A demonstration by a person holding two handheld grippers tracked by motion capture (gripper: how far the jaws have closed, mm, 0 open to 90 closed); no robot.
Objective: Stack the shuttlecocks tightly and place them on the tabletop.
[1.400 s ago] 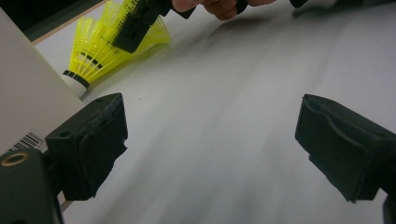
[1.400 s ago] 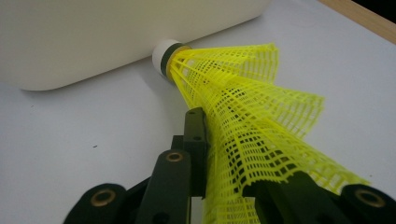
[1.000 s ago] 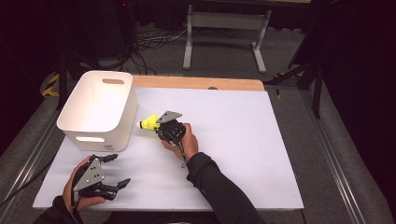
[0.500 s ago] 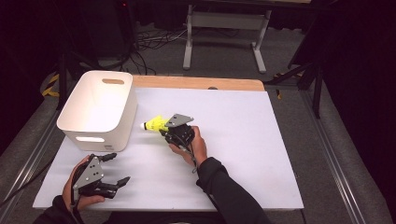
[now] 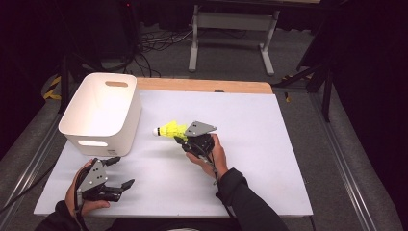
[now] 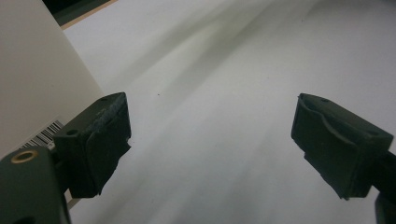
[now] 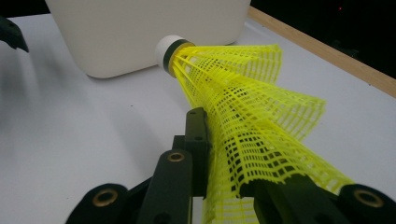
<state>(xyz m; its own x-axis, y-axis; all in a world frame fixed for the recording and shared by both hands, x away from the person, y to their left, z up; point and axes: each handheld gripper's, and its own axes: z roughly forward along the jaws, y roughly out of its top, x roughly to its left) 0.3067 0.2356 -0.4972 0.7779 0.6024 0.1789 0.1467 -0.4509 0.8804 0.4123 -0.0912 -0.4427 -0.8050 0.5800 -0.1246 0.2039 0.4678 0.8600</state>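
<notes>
Since a second ago my right gripper has carried the yellow shuttlecock up and to the right, away from the bin's near corner, while my left gripper has stayed put at the front left of the table.

The right jaws are clamped on the shuttlecock's skirt. In the right gripper view the mesh is pinched and folded between them, with the white cork nose pointing away toward the white plastic bin. The shuttlecock is held just off the white table top, beside the bin's right wall and clear of it. My left gripper is spread wide with nothing between the jaws, resting low near the bin's front wall.

I judge this to be the carry step: the shuttlecock is lifted and on its way to the bin. Next I need to raise it above the rim, bring it over the opening, then release.

The skirt is a flimsy plastic lattice that crumples under grip, so it may cling to a jaw on release. The bin is smooth, rounded and tall-walled, with a slot handle.
</notes>
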